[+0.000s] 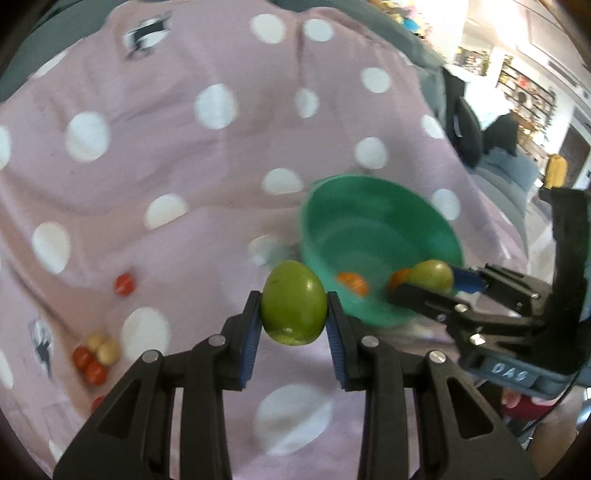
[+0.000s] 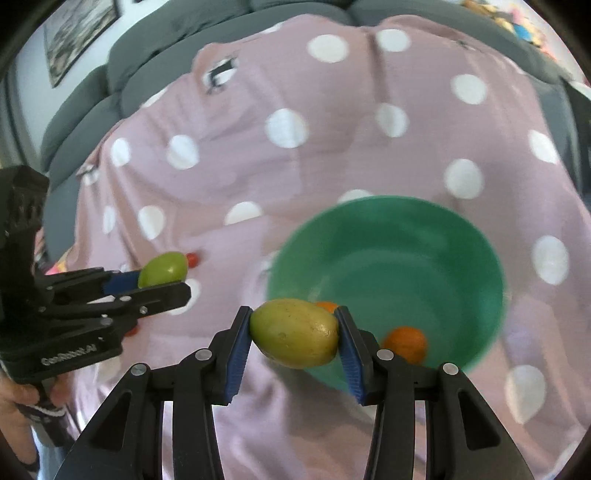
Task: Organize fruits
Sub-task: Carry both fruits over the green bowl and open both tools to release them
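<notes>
Next, with the right tongs [image 2: 294,334] gripping the yellow-green fruit [image 2: 294,333] at the green bowl [image 2: 461,236] rim and the left tongs [image 1: 293,314] clamping the green fruit [image 1: 293,308], advance each over the bowl, lower, then release.

Even, soft daylight in both views, with no hard shadows on the pink dotted blanket [image 2: 332,155]. Strongest light enters from the room at upper right of the left wrist view, where the white walls [image 1: 495,33] are washed out. Faint highlights sit on the green fruit [image 1: 293,308] and on the yellow-green fruit [image 2: 295,334]. Motion blur smears the green bowl [image 1: 436,236], the white dots and the small red fruits [image 1: 90,363]; the near gripper fingers [image 2: 240,354] stay sharp. Fisheye bending curves straight lines, and a dark vignette rings every corner
</notes>
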Motion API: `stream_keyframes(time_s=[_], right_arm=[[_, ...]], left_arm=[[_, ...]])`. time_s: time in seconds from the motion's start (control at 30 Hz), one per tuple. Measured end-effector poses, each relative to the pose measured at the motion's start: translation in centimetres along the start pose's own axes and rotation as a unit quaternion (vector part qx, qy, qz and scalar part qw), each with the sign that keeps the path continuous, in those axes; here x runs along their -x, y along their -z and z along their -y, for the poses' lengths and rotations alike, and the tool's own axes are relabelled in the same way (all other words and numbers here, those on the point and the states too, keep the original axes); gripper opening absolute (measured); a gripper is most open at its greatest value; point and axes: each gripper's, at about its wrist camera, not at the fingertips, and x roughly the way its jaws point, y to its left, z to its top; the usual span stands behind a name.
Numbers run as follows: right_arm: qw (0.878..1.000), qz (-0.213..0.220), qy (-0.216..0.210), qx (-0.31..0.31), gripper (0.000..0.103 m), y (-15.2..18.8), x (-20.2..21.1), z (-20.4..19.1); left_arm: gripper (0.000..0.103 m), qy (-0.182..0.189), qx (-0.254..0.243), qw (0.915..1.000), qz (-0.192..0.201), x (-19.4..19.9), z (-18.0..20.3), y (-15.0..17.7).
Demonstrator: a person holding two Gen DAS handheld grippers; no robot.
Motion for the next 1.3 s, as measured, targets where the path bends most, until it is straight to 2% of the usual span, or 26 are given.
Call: stream_keyframes(time_s=[0.17, 0.43, 0.6, 0.7, 0.77, 0.9, 0.93, 1.17, 1.3], right_arm=[[0.999, 0.006, 0.030, -0.029, 0.046, 0.2, 0.3, 3.0], [0.998, -0.008, 0.055, -0.040, 0.046, 0.5, -0.8, 5.0], [0.997, -0.013, 0.066, -0.033, 0.046, 0.9, -1.0, 5.1], [0.997, -0.014, 0.076, -0.029, 0.046, 0.8, -1.0, 4.9], [0.997, -0.011, 0.075, -0.031, 0.046, 0.8, -0.8, 5.0], [0.997, -0.001, 0.071, -0.038, 0.047, 0.9, 0.1, 5.1], [0.997, 0.003, 0.069, -0.040, 0.047, 0.9, 0.3, 5.1], [0.998, 0.025, 0.034, -0.040, 0.052, 0.6, 2.1, 3.9], [1.000, 0.018, 0.004, -0.024, 0.053, 0.5, 2.2, 2.1]], left_arm=[[0.033, 0.019, -0.034, 0.9992, 0.006, -1.9, 3.2, -1.7], [0.033, 0.013, -0.059, 0.9976, -0.035, -6.6, 5.0, -2.2], [0.033, 0.000, -0.073, 0.9965, -0.042, -7.1, 5.7, -1.7], [0.040, -0.013, -0.073, 0.9967, -0.035, -6.7, 5.5, -1.7], [0.050, -0.019, -0.068, 0.9971, -0.028, -6.2, 5.3, -1.6], [0.077, -0.029, -0.050, 0.9983, -0.012, -4.5, 4.3, -1.4], [0.080, -0.030, -0.043, 0.9986, -0.007, -3.9, 4.0, -1.1], [0.086, -0.069, -0.019, 0.9975, 0.000, -1.0, 2.2, 0.8], [0.090, -0.087, 0.001, 0.9962, -0.002, 0.4, 0.7, 2.6]])
